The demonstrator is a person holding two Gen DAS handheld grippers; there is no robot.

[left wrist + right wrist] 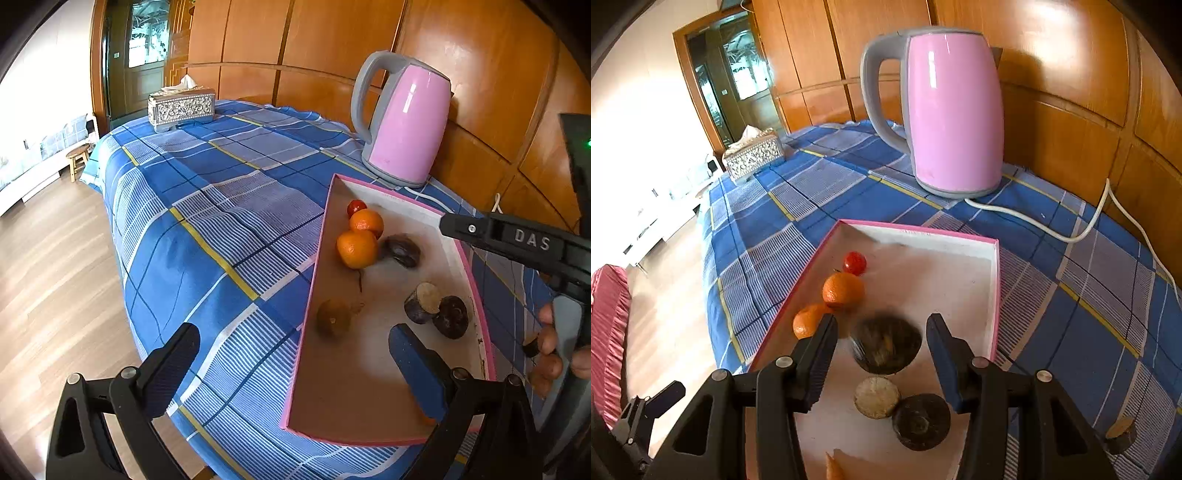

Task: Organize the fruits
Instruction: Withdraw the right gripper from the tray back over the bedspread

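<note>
A home living room: wood-panelled wall (480, 74), a tabletop under a blue checked cloth (221, 192), a pink kettle (955, 110), a tissue box (181, 107) (ornate, silver) and a small stool (78, 159).

Readable text: one item only.

- "DAS": raised capital letters, moulded on black body of right gripper (532, 240); visible in left wrist view, right side of frame, above far right corner of pink-rimmed tray (476, 295).
- Faint reddish marking on far inner wall of tray, seen in right wrist view: too small to read.
- Pink kettle (955, 110): small mark low on body, illegible.
- Tissue box (181, 108): embossed ornament only, no lettering legible.
</note>
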